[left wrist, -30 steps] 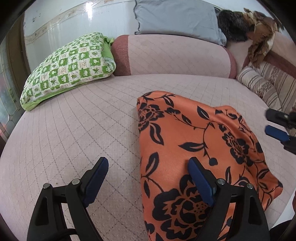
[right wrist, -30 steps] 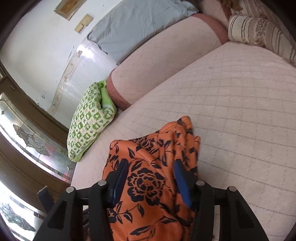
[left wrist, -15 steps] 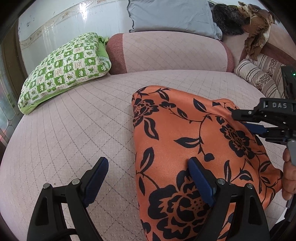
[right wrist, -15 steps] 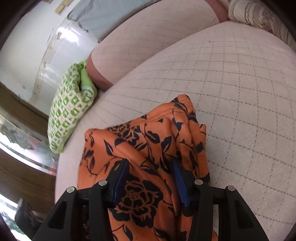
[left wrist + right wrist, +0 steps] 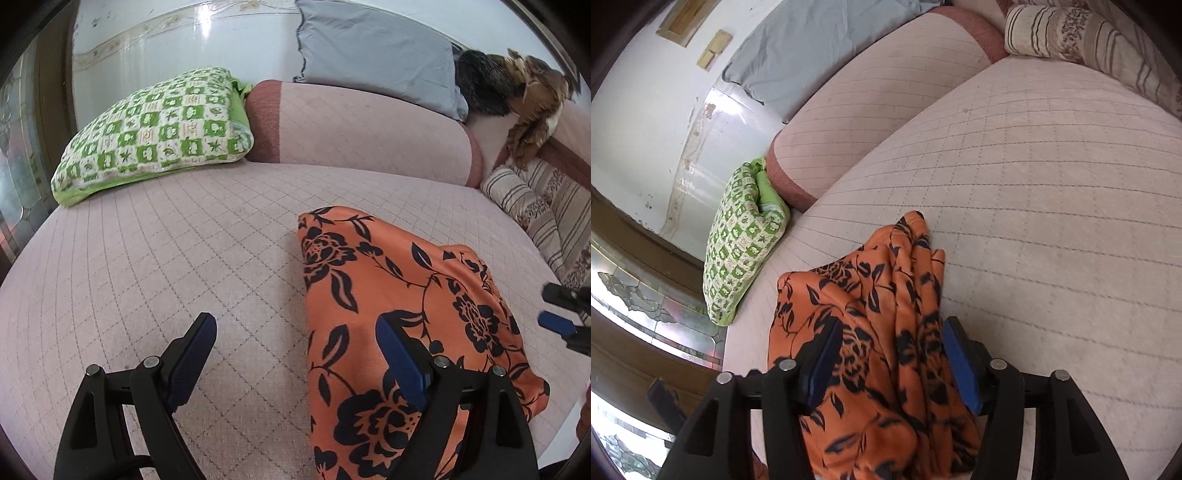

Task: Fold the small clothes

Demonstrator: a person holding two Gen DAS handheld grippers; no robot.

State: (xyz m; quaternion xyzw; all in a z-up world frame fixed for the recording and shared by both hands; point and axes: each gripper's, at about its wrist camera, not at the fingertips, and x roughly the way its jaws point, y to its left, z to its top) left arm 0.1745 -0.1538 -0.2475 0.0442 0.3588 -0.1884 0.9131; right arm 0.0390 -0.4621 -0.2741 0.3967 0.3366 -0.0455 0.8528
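My right gripper [image 5: 892, 360] has its jaws opening, with the bunched orange floral garment [image 5: 871, 295] lying between them on the quilted pink bed [image 5: 1034, 221]. A green checked pillow [image 5: 742, 243] sits well apart at the left.

The orange black-flowered folded garment [image 5: 399, 295] lies on the pink quilted mattress [image 5: 184, 258], near its front edge. Behind it runs the pink bolster cushion [image 5: 369, 125] — the grey pillow [image 5: 373, 51] leans behind that. The green checked pillow [image 5: 155, 133] rests left of the bolster, touching it; striped cushions [image 5: 535, 199] lie at the far right.
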